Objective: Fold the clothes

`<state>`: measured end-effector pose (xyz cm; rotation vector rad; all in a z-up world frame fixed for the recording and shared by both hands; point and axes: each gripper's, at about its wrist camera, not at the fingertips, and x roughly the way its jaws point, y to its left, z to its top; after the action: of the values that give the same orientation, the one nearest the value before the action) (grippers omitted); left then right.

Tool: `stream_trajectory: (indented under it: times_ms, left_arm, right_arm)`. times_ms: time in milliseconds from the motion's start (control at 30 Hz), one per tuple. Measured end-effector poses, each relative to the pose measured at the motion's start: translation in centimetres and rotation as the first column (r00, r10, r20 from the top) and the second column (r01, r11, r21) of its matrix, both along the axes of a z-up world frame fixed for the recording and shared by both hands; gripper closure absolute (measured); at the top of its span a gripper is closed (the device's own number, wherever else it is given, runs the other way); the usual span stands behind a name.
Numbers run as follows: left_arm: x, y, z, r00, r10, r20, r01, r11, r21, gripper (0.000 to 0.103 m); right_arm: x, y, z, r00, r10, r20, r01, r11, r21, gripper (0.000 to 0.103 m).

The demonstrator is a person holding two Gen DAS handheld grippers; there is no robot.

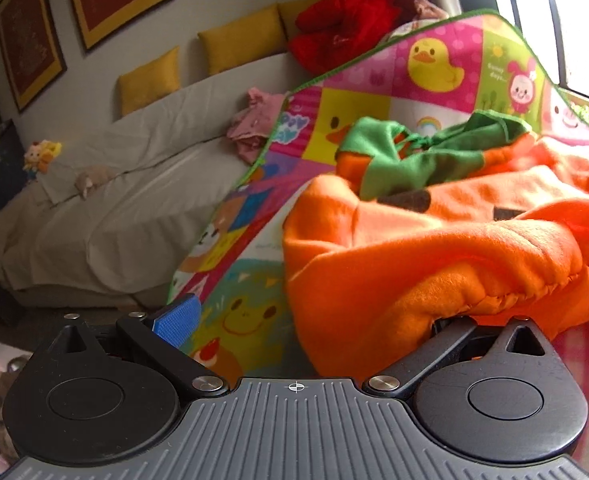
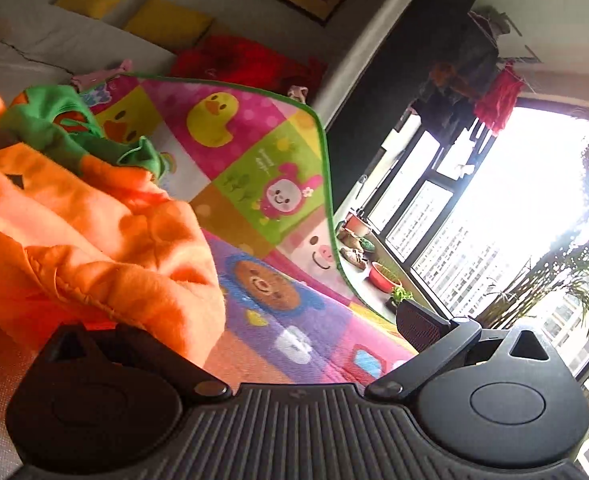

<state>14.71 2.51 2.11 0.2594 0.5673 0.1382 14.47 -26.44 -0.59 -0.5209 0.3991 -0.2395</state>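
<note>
While both tools gape, left tool (image 1: pixel 314 320), right tool (image 2: pixel 254 320), one orange garment (image 1: pixel 434 240), one play mat (image 2: pixel 254 140).

We see both views from low over the play mat (image 1: pixel 374 80), close to the orange garment (image 1: pixel 434 248). The left wrist view faces the sofa (image 1: pixel 134 184) at frame left; the right wrist view faces the window (image 2: pixel 514 208) at frame right. Both share mat and garment.
</note>
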Motion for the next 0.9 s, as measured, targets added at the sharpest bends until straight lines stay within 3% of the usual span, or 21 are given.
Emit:
stream_trajectory:
  times_ms: [200,300,400,533,700,800,900]
  left_arm:
    - [-4.7,-4.7,2.1,0.988,-0.156,0.020,0.152,0.981,0.119,0.000]
    - [-8.1,-5.9,2.6,0.973,-0.231,-0.002,0.229,0.965,0.129,0.000]
    - [-10.7,-6.5,2.4,0.958,-0.284,-0.033,0.286,0.951,0.122,0.000]
    - [-12.1,-7.3,1.0,0.939,-0.328,-0.101,0.338,0.936,0.098,0.000]
    - [-13.4,-6.4,0.7,0.919,-0.366,-0.143,0.374,0.927,0.031,0.000]
    - [-14.9,-5.6,1.0,0.893,-0.426,-0.146,0.428,0.904,-0.024,0.000]
    - [-16.1,-5.0,1.8,0.856,-0.500,-0.134,0.490,0.866,-0.100,0.000]
  right_arm:
    - [-6.7,-4.8,3.2,0.999,-0.036,0.018,0.035,0.999,0.041,0.000]
    - [-11.1,-6.2,3.5,1.000,-0.019,-0.010,0.019,1.000,0.015,0.000]
    - [-13.9,-6.8,2.9,0.998,-0.007,-0.069,0.009,0.999,0.031,0.000]
    - [-15.0,-5.7,0.0,0.979,0.046,-0.198,-0.034,0.998,0.060,0.000]
    - [-17.1,-4.3,-0.3,0.928,0.239,-0.287,-0.225,0.971,0.080,0.000]
    - [-19.4,-4.4,1.6,0.858,0.421,-0.294,-0.385,0.906,0.174,0.000]
    - [-21.4,-4.8,4.3,0.821,0.536,-0.197,-0.496,0.840,0.220,0.000]
